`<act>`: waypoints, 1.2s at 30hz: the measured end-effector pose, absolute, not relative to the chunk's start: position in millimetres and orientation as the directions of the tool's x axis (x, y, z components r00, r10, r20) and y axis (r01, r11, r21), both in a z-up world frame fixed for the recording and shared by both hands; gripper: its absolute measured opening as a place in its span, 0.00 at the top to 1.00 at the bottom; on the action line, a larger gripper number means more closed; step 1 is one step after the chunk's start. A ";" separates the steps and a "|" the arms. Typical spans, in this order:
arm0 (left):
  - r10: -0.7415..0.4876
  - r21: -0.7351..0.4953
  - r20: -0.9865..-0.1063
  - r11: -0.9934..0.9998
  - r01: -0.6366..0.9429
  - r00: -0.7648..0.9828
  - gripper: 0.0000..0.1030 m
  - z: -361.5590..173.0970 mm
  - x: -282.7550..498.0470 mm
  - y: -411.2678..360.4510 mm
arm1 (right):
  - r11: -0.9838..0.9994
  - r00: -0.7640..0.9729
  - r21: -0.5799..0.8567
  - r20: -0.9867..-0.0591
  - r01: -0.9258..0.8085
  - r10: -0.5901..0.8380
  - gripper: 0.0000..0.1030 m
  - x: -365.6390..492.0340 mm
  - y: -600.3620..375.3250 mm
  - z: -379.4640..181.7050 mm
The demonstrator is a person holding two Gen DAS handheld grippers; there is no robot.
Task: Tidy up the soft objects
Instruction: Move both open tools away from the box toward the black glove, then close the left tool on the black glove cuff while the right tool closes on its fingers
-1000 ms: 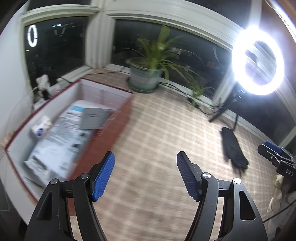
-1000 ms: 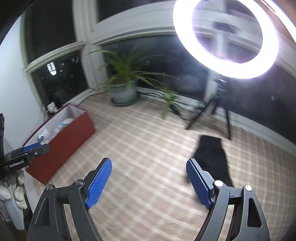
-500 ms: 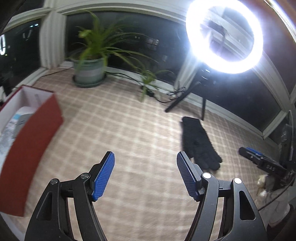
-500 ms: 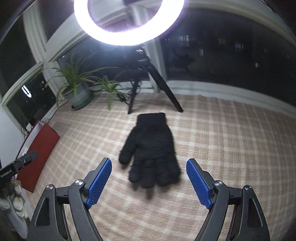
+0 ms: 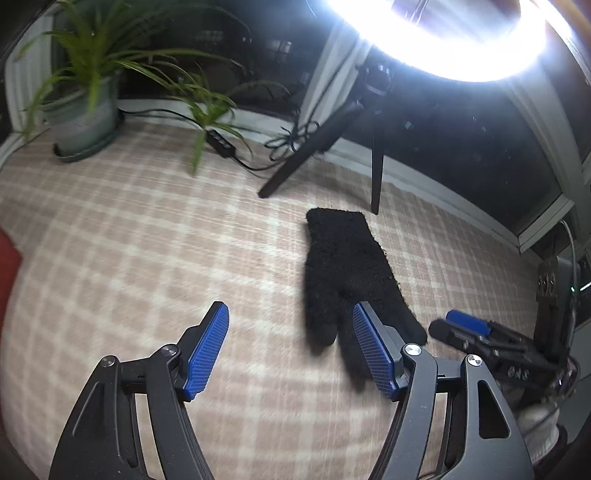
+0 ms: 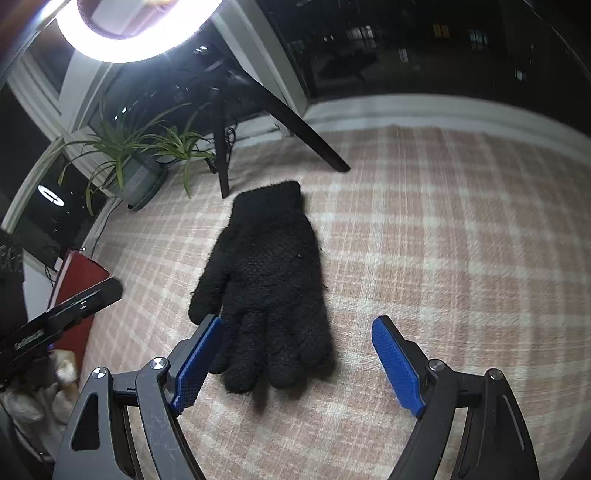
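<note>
Lying flat on the plaid rug [image 6: 443, 236] we list one black fuzzy glove [image 6: 267, 273], cuff toward the window wall, fingers toward us. We take the glove as the landmark for every item below.

Right gripper [image 6: 297, 356]: jaws spread wide, nothing between the blue pads. It hangs above the glove's fingertips; in the right wrist view its left pad overlaps the glove's thumb side, and we cannot tell whether it touches the fabric.

Left gripper [image 5: 290, 347]: jaws likewise wide apart and holding nothing. It sits to the glove's left in its own view, with its right pad covering part of the glove's fingers [image 5: 340, 273]; contact cannot be judged there either.

Tripod legs [image 6: 314, 140]: two dark legs planted on the rug just beyond the glove's cuff, one at each side of it. They carry a lit ring light [image 6: 136, 33] above and beyond the glove.

Potted plant [image 6: 136, 173]: a long-leaved green plant in a grey pot, beyond the glove and to its left, near the window wall. A black cable [image 5: 236, 155] runs along the floor between the plant and the tripod.

Red box [image 6: 75, 295]: well to the left of the glove, partly hidden behind the other gripper's arm in the right wrist view.

Rug between both grippers and the glove: bare.
</note>
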State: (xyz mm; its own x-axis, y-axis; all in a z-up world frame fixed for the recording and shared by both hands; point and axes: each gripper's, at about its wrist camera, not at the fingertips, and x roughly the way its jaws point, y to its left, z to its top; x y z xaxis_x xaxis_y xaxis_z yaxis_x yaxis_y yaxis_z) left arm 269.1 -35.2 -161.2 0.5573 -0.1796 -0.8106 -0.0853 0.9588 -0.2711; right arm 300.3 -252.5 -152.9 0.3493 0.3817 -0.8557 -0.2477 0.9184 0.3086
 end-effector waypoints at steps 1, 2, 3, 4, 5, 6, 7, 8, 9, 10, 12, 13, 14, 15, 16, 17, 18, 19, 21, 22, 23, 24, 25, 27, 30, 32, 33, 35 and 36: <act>-0.185 -0.274 -0.815 0.958 -0.084 0.549 0.32 -164.5 274.2 -37.0 | 0.916 0.340 0.322 -0.856 -0.241 0.390 0.23 302.3 -253.8 -156.7; -0.196 -0.283 -0.819 0.956 -0.083 0.539 0.32 -168.8 280.2 -39.0 | 0.912 0.329 0.336 -0.856 -0.234 0.399 0.23 304.3 -255.0 -161.0; -0.205 -0.292 -0.826 0.952 -0.088 0.525 0.32 -174.4 287.5 -41.1 | 0.911 0.323 0.343 -0.856 -0.229 0.404 0.23 305.7 -255.2 -163.8; -0.211 -0.298 -0.829 0.950 -0.090 0.518 0.32 -177.9 292.5 -42.9 | 0.909 0.316 0.351 -0.856 -0.226 0.409 0.23 307.3 -255.5 -167.2; -0.217 -0.303 -0.832 0.949 -0.090 0.511 0.32 -181.4 298.4 -45.0 | 0.907 0.312 0.355 -0.856 -0.225 0.412 0.23 308.0 -255.6 -169.1; -0.220 -0.304 -0.834 0.949 -0.089 0.506 0.32 -183.9 301.8 -46.6 | 0.906 0.309 0.358 -0.856 -0.224 0.415 0.23 309.4 -255.3 -171.6; -0.222 -0.305 -0.837 0.948 -0.088 0.500 0.32 -187.5 307.2 -48.9 | 0.905 0.304 0.363 -0.856 -0.223 0.418 0.23 310.6 -254.8 -174.0; -0.222 -0.303 -0.840 0.949 -0.088 0.494 0.32 -190.7 311.5 -51.2 | 0.903 0.301 0.367 -0.856 -0.222 0.421 0.23 310.8 -253.9 -175.0; -0.219 -0.298 -0.846 0.951 -0.089 0.487 0.32 -194.3 315.9 -53.3 | 0.902 0.296 0.370 -0.856 -0.222 0.424 0.23 311.9 -252.7 -176.5; -0.217 -0.294 -0.849 0.952 -0.089 0.482 0.32 -197.0 320.1 -55.1 | 0.901 0.291 0.373 -0.857 -0.222 0.426 0.23 312.6 -251.5 -178.6; -0.211 -0.284 -0.855 0.955 -0.089 0.473 0.32 -202.2 326.3 -58.1 | 0.900 0.283 0.374 -0.859 -0.225 0.427 0.23 312.7 -248.3 -181.4; -0.208 -0.280 -0.859 0.956 -0.090 0.468 0.32 -205.0 329.6 -59.3 | 0.900 0.282 0.373 -0.859 -0.226 0.427 0.23 312.5 -247.7 -182.7; -0.204 -0.277 -0.862 0.957 -0.092 0.465 0.32 -207.5 332.2 -60.3 | 0.899 0.281 0.373 -0.859 -0.229 0.428 0.23 312.6 -246.7 -183.3; -0.203 -0.276 -0.863 0.957 -0.094 0.462 0.32 -209.0 333.7 -60.6 | 0.899 0.280 0.372 -0.859 -0.230 0.428 0.23 313.1 -245.5 -184.1; -0.204 -0.276 -0.865 0.957 -0.095 0.458 0.32 -211.2 336.1 -61.2 | 0.899 0.280 0.370 -0.860 -0.232 0.427 0.23 313.7 -244.0 -184.5; -0.204 -0.276 -0.867 0.956 -0.098 0.454 0.32 -213.0 338.0 -61.8 | 0.900 0.280 0.369 -0.861 -0.234 0.426 0.24 314.3 -242.9 -185.1; -0.207 -0.279 -0.868 0.955 -0.100 0.451 0.32 -215.1 340.1 -62.9 | 0.900 0.278 0.366 -0.862 -0.236 0.424 0.25 315.0 -240.8 -185.9; -0.212 -0.284 -0.869 0.954 -0.099 0.448 0.32 -216.8 342.0 -64.2 | 0.900 0.276 0.366 -0.863 -0.237 0.423 0.26 315.8 -239.7 -186.5; -0.215 -0.286 -0.869 0.953 -0.098 0.446 0.32 -218.8 344.4 -66.2 | 0.901 0.269 0.362 -0.867 -0.241 0.420 0.30 317.5 -234.7 -188.7; -0.209 -0.280 -0.868 0.955 -0.096 0.450 0.32 -219.3 345.5 -68.1 | 0.900 0.263 0.360 -0.869 -0.245 0.419 0.30 317.6 -232.0 -190.1; -0.205 -0.275 -0.869 0.957 -0.094 0.451 0.32 -219.5 346.6 -69.8 | 0.900 0.258 0.359 -0.871 -0.249 0.419 0.31 317.8 -229.7 -191.4; -0.207 -0.275 -0.868 0.957 -0.092 0.451 0.32 -219.6 347.5 -71.2 | 0.901 0.258 0.352 -0.873 -0.255 0.414 0.32 317.5 -227.4 -191.8; -0.212 -0.280 -0.867 0.956 -0.088 0.451 0.32 -219.5 348.4 -72.6 | 0.903 0.261 0.340 -0.876 -0.262 0.406 0.35 317.5 -224.7 -191.8; -0.216 -0.279 -0.866 0.957 -0.077 0.451 0.33 -219.0 349.2 -76.2 | 0.904 0.261 0.334 -0.878 -0.267 0.402 0.42 318.1 -221.8 -192.3; -0.222 -0.275 -0.863 0.960 -0.051 0.454 0.35 -217.3 347.7 -82.5 | 0.905 0.257 0.331 -0.881 -0.267 0.398 0.49 321.1 -218.8 -193.5; -0.227 -0.275 -0.860 0.961 -0.040 0.457 0.43 -216.7 347.9 -86.8 | 0.905 0.255 0.328 -0.882 -0.269 0.396 0.53 323.3 -217.0 -194.7; -0.230 -0.276 -0.861 0.961 -0.036 0.454 0.52 -217.2 348.6 -89.0 | 0.906 0.257 0.325 -0.883 -0.270 0.394 0.60 322.7 -217.3 -194.6; -0.219 -0.262 -0.862 0.964 -0.032 0.458 0.64 -217.7 348.6 -91.9 | 0.906 0.251 0.323 -0.885 -0.272 0.391 0.69 322.7 -216.6 -195.7; -0.217 -0.259 -0.861 0.966 -0.028 0.460 0.72 -217.6 348.1 -92.5 | 0.910 0.254 0.316 -0.888 -0.269 0.383 0.73 322.6 -216.5 -196.1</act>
State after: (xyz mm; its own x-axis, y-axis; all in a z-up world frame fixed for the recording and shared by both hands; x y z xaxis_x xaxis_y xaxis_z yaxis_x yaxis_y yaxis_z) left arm 348.1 -92.5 -217.6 0.4602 -0.2172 -0.8608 -0.0283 0.9655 -0.2588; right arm 322.6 -216.5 -196.1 0.2543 0.3831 -0.8880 -0.2686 0.9101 0.3157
